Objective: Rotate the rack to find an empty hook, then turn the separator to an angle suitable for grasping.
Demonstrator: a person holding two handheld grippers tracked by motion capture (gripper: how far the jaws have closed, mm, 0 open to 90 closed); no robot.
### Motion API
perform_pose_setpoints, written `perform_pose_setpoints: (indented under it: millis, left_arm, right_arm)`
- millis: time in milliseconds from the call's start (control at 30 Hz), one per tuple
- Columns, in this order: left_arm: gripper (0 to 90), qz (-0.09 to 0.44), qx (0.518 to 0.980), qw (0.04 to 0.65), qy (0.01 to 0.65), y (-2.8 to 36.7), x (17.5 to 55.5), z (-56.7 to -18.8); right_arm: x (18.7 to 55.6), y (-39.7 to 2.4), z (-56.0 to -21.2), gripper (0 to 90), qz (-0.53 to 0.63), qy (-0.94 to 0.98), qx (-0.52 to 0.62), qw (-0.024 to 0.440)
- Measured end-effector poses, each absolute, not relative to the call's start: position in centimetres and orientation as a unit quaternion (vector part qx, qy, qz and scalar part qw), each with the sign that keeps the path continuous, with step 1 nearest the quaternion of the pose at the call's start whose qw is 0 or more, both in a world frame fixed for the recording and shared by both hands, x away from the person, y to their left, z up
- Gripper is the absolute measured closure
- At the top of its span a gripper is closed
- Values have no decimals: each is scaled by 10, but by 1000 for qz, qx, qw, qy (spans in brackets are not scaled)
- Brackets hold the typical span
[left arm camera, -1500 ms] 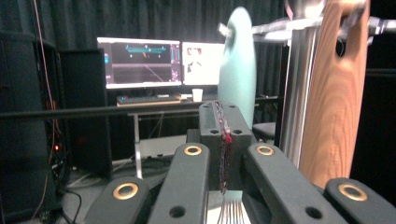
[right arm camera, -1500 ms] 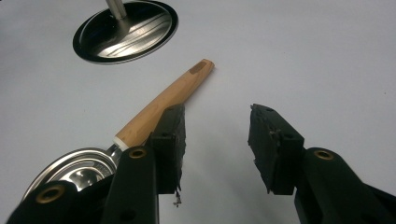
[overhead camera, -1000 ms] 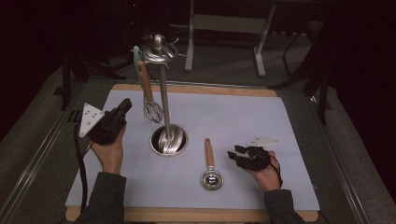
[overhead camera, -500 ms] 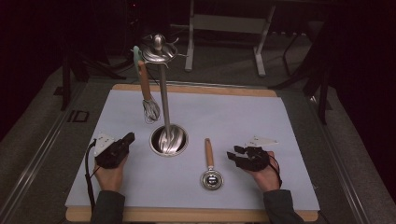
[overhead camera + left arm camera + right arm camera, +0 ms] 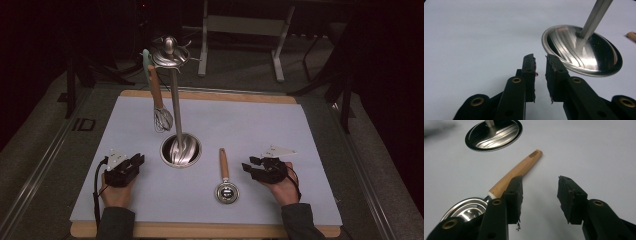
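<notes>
Resting left gripper (image 5: pixel 134 162): low on the pale mat (image 5: pixel 280 125), held by the person's left hand (image 5: pixel 116 192); its jaws have just been opening and stand a little apart with nothing between them, released.
Left gripper's surroundings: in the left gripper view the black pads (image 5: pixel 529 72) point across bare mat, with the round steel base (image 5: pixel 584 52) of the stand just beyond the right-hand jaw and apart from it.
Right gripper (image 5: pixel 252 167): on the mat at the other side, held by the right hand (image 5: pixel 282 187); jaws spread wide and empty, released.
Right gripper's surroundings: in the right gripper view the wooden handle (image 5: pixel 516 171) passes behind the left-hand jaw; whether that jaw touches it cannot be told.
Measuring spoon (image 5: pixel 226 190): lying flat on the mat between the stand's base and the right gripper, steel bowl toward the person, wooden handle pointing away toward the far edge.
Stand (image 5: pixel 176 107): a tall steel pole rising from the dished base near the mat's middle, topped by a round cap with hooks (image 5: pixel 171 54).
Whisk (image 5: pixel 161 119): hanging from the stand's top by its wooden handle, wire end down, just left of the pole and above the mat.
Bench (image 5: pixel 210 231): a wooden board under the mat, its edge showing at the near and far sides.
</notes>
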State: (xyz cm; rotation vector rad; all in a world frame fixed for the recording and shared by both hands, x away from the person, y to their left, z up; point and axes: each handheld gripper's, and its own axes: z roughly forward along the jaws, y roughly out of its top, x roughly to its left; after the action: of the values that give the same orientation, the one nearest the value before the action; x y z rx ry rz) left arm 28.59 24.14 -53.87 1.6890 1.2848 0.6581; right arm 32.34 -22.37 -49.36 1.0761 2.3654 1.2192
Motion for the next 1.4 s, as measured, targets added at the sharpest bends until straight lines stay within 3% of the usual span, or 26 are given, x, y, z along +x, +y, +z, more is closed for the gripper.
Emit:
perform_pose_setpoints:
  millis: [967,1400]
  left_arm:
    - [712,255,688,442,516,241,287,-539]
    - [701,251,687,445,517,242,287,-539]
  right_arm:
    - [329,-190,-495,541,398,836,363,105]
    - [336,-168,-513,556,373,850,370,40]
